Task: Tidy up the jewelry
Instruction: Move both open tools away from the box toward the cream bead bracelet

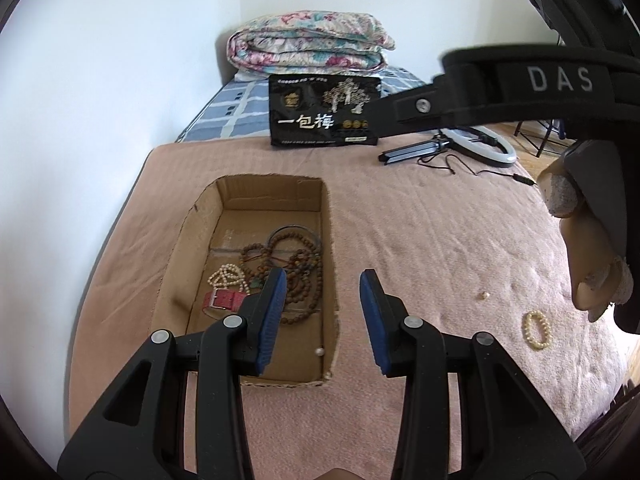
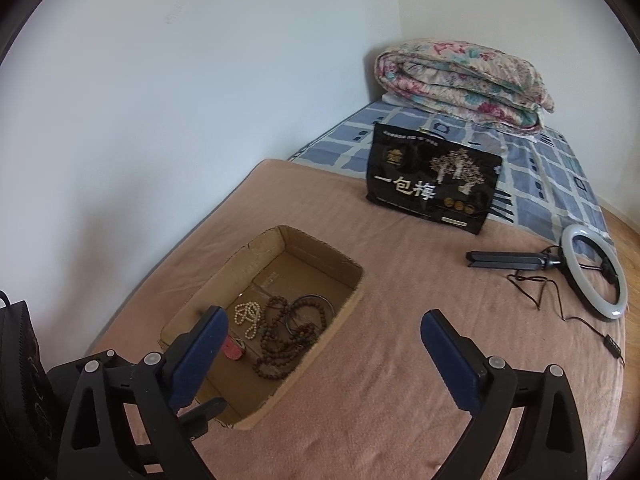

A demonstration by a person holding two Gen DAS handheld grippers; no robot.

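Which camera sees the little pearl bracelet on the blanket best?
The left wrist view: the pearl bracelet lies in plain sight on the pink blanket, right of the cardboard box. The right wrist view doesn't show it.

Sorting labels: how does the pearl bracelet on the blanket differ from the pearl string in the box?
The pearl bracelet lies outside on the pink blanket, as one open ring. The pearl string is inside the cardboard box, bunched in loops beside brown beads. Both are pale beads, ungripped.

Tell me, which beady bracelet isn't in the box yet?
The little pearl bracelet lying alone on the pink blanket. The white pearl strand and brown wooden beads already sit inside the cardboard box.
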